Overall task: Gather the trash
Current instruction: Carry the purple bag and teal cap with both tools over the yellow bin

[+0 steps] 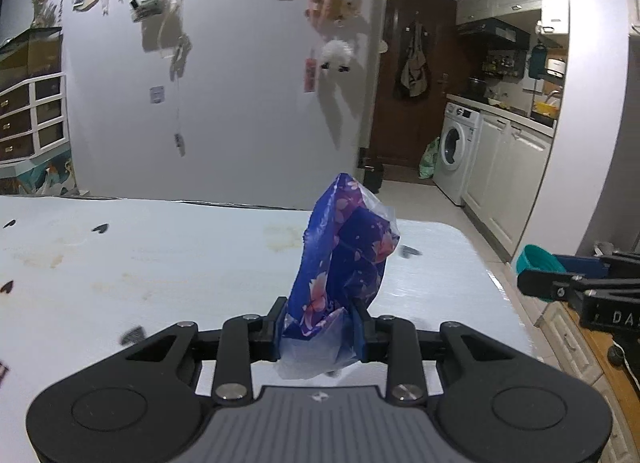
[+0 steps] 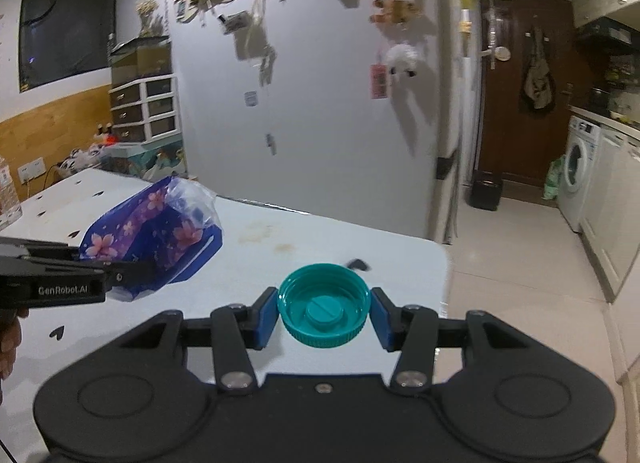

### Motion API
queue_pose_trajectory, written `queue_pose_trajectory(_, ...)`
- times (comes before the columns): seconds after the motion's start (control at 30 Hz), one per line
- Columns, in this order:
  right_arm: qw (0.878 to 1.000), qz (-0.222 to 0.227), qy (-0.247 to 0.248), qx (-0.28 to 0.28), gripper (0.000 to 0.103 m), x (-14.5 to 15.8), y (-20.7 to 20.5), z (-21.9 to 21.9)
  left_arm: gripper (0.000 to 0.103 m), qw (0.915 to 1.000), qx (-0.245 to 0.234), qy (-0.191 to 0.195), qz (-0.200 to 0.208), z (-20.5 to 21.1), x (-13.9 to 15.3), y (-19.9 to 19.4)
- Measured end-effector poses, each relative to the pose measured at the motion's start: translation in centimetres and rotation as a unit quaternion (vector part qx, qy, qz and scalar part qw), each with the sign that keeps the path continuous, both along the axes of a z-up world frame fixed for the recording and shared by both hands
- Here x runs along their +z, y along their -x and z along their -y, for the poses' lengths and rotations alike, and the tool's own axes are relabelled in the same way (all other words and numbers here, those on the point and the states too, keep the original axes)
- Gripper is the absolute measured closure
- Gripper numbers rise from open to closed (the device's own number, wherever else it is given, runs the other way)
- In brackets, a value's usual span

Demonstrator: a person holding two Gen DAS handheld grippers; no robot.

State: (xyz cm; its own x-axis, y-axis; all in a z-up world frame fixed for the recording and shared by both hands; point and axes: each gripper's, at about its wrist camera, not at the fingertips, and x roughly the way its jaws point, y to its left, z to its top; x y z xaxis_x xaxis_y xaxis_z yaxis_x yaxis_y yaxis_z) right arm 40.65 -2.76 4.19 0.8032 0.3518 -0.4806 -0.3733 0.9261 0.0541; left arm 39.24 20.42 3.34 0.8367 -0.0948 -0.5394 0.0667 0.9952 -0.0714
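My left gripper [image 1: 319, 327] is shut on a crumpled blue plastic wrapper with pink flowers [image 1: 344, 259] and holds it upright above the pale blue table [image 1: 160, 263]. The wrapper also shows in the right wrist view [image 2: 156, 239], held by the left gripper [image 2: 116, 275] at the left edge. My right gripper [image 2: 325, 313] is shut on a teal bottle cap [image 2: 324, 309], open side up, above the table's right part [image 2: 320, 235]. In the left wrist view the right gripper [image 1: 532, 281] and the cap [image 1: 536, 261] show at the right edge.
The table has small black heart marks and brown stains. A grey wall panel [image 1: 220, 103] with hanging decorations stands behind it. Right of the table is tiled floor [image 2: 520, 263], a washing machine [image 1: 456, 147] and white cabinets [image 1: 508, 179]. A drawer unit [image 2: 144, 107] stands far left.
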Motion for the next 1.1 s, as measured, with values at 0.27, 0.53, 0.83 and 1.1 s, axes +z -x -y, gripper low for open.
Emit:
queue_pose_trajectory(0.27, 0.999, 0.01, 0.0, -0.044, 0.053, 0.4, 4.1, 6.9, 0.07, 0.9997, -0.014, -0.013, -0.012, 5.1, -1.1, 2.1)
queue_pose_trajectory(0.53, 0.997, 0.006, 0.012, -0.08, 0.053, 0.0, 7.8, 12.6, 0.07, 0.9985, -0.054, 0.0, -0.012, 11.0, -0.8, 4.1)
queue_pose_trajectory(0.83, 0.994, 0.004, 0.007, -0.112, 0.053, -1.0, 11.7, 17.7, 0.07, 0.9947, -0.101, -0.007, -0.021, 18.4, -1.3, 6.8)
queue_pose_trajectory(1.1, 0.991, -0.012, -0.003, -0.135, 0.053, -3.0, 14.2, 21.7, 0.07, 0.9905, -0.128, -0.003, -0.05, 23.9, -3.1, 8.6)
